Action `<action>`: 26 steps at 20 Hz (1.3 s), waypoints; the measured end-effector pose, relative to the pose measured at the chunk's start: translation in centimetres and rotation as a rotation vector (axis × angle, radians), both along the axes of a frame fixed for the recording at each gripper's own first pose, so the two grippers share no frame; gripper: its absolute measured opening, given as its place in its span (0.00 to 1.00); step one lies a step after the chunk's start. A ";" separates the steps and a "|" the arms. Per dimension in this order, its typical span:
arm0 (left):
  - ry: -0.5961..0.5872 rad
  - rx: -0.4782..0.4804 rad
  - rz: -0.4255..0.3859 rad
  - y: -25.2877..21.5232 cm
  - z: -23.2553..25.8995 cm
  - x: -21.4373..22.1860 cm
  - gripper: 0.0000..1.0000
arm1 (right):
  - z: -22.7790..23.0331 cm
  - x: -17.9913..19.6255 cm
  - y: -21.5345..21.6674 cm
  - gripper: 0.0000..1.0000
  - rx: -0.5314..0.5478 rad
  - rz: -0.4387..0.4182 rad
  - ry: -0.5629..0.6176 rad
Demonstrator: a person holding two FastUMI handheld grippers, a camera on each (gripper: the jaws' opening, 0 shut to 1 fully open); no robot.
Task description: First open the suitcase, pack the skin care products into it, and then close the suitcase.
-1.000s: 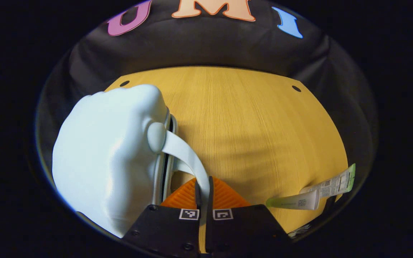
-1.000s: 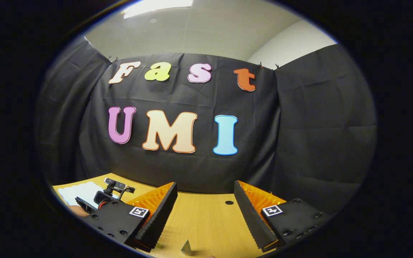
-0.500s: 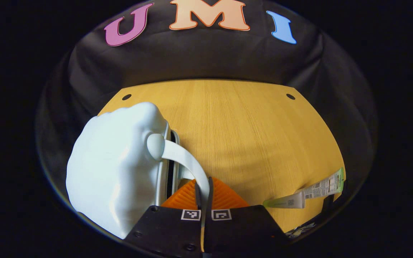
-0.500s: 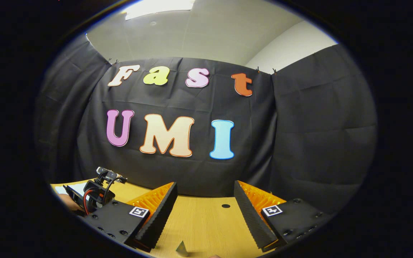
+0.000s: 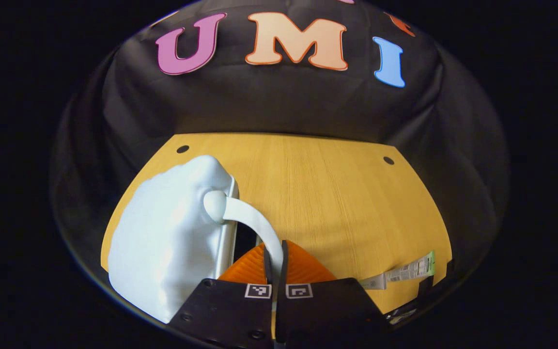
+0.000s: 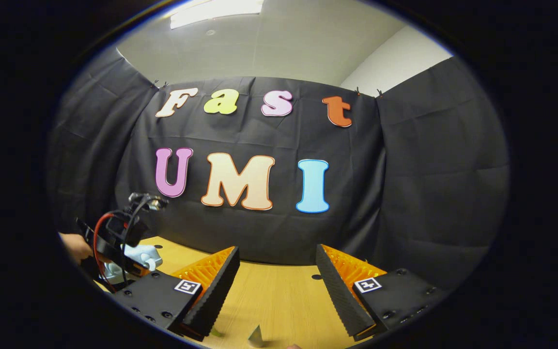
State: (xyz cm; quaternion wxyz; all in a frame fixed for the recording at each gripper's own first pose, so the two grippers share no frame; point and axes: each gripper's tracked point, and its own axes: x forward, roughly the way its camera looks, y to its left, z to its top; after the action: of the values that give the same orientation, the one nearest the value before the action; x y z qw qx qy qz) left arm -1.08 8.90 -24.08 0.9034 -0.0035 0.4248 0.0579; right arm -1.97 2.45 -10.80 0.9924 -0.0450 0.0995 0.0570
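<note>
Your left claw (image 5: 275,252) is pressed together on the pale handle (image 5: 255,225) of the suitcase (image 5: 167,242), both fingers pinching the strap where it curves down toward you. From there the handle runs up to about 11 o'clock and ends in a round knob on the case's shell. The case lies on the bench (image 5: 327,194) at 9 o'clock of the claw, its seam showing a dark gap. A tube of skin care (image 5: 400,275) lies flat on the bench at about 3 o'clock, well apart from the case.

Your right claw (image 6: 275,286) is spread wide and holds nothing, hanging over bare bench. At its 9 o'clock you see the left claw's body, with a hand (image 6: 76,247) on it, above the case.
</note>
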 end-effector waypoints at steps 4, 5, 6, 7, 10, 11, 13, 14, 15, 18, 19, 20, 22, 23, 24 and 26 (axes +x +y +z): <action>-0.055 0.007 0.023 1.9 3.5 0.4 0.00 | 0.0 0.2 0.8 0.99 0.002 0.001 -0.012; -0.070 0.011 0.023 2.3 4.7 0.6 0.00 | 0.1 0.3 1.1 0.99 0.006 0.003 -0.015; -0.077 0.013 0.026 3.0 5.4 0.6 0.00 | 0.1 0.4 1.4 0.99 0.009 0.006 -0.016; -0.079 0.019 0.025 3.6 6.0 0.7 0.00 | 0.0 0.4 1.7 0.99 0.011 0.009 -0.015; -0.096 0.025 0.040 5.1 7.5 0.5 0.00 | 0.0 0.6 2.6 0.99 0.023 0.016 -0.015; -0.104 0.032 0.036 5.6 8.2 0.7 0.00 | -0.1 0.7 2.8 0.99 0.025 0.017 -0.016; -0.102 0.052 0.040 6.6 9.2 0.2 0.00 | -0.2 0.8 3.3 0.98 0.022 0.023 -0.019; -0.106 0.061 0.034 7.2 9.5 0.4 0.00 | -0.2 0.9 3.7 0.98 0.024 0.029 -0.018; -0.108 0.067 0.040 7.9 10.0 0.3 0.00 | -0.2 0.9 4.0 0.99 0.025 0.033 -0.020; -0.135 0.077 0.070 10.4 11.7 0.3 0.00 | -0.3 1.1 4.8 0.99 0.032 0.037 -0.021; -0.135 0.084 0.074 11.1 12.2 0.2 0.00 | -0.5 1.2 5.0 0.98 0.035 0.038 -0.018; -0.139 0.092 0.073 11.9 12.5 0.1 0.00 | -0.6 1.3 5.4 0.98 0.037 0.037 -0.013; -0.147 0.107 0.070 13.6 13.2 -0.2 0.00 | -0.7 1.3 6.1 0.96 0.042 0.037 -0.005; -0.151 0.111 0.068 14.5 13.5 -0.3 0.00 | -0.8 1.2 6.4 0.98 0.041 0.036 -0.006; -0.156 0.113 0.072 15.3 13.6 -0.4 0.00 | -0.7 1.2 6.8 0.98 0.038 0.035 -0.007; -0.166 0.120 0.073 17.1 14.2 -0.5 0.00 | -0.8 1.2 7.8 0.98 0.037 0.034 -0.006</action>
State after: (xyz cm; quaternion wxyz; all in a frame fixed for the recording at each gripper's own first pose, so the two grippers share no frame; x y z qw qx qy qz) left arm -1.60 25.99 -9.84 0.9314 0.0306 0.3437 0.1156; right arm -0.73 10.23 -11.63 0.9923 -0.0284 0.0945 0.0755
